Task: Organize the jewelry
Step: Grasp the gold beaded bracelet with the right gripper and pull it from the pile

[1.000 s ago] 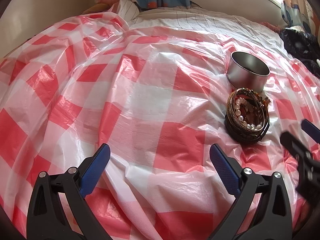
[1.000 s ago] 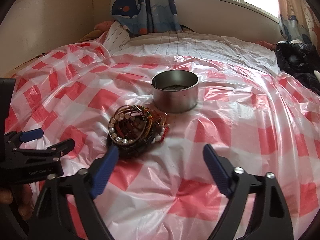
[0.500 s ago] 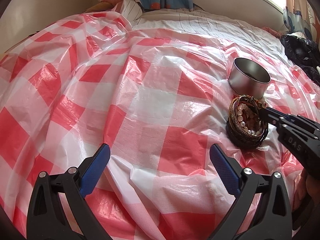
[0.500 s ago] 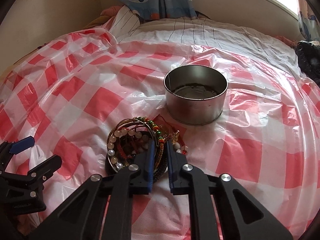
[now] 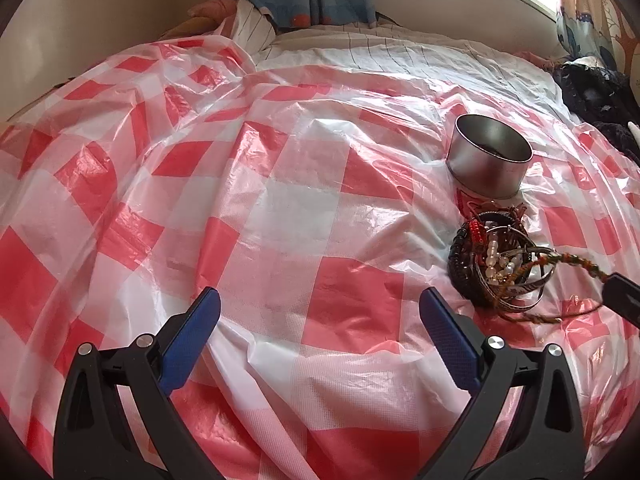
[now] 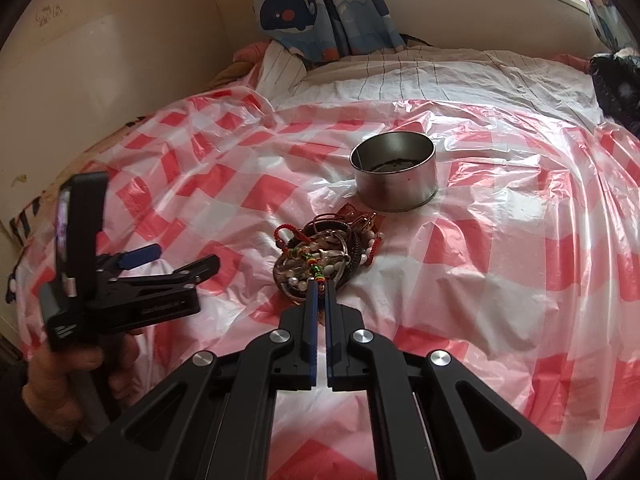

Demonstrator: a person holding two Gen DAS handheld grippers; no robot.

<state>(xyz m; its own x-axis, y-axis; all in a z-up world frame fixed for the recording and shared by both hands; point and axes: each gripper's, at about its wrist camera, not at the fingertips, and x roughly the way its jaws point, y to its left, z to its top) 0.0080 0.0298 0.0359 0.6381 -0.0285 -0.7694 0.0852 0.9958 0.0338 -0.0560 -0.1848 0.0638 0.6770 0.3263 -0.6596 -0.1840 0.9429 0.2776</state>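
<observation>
Left wrist view: left tool (image 5: 320, 312) released, blue pads wide apart, nothing between them, hanging over the red-and-white checked plastic sheet (image 5: 280, 208) that covers the bed. Jewelry pile (image 5: 496, 264) sits toward the sheet's right side, just in front of the round metal tin (image 5: 490, 164), close but I can't tell if touching. A braided bracelet (image 5: 576, 260) is pulled taut out of the pile toward the right tool's tip (image 5: 624, 300) at the frame's right edge.

Right wrist view: right tool (image 6: 320, 292) clenched on the braided bracelet (image 6: 314, 268), green and orange beads right at the pad tips, other end in the jewelry pile (image 6: 324, 256). Tin (image 6: 394, 176) just beyond the pile. Left tool (image 6: 176, 262) to the left, held by a hand (image 6: 72, 376), open.
</observation>
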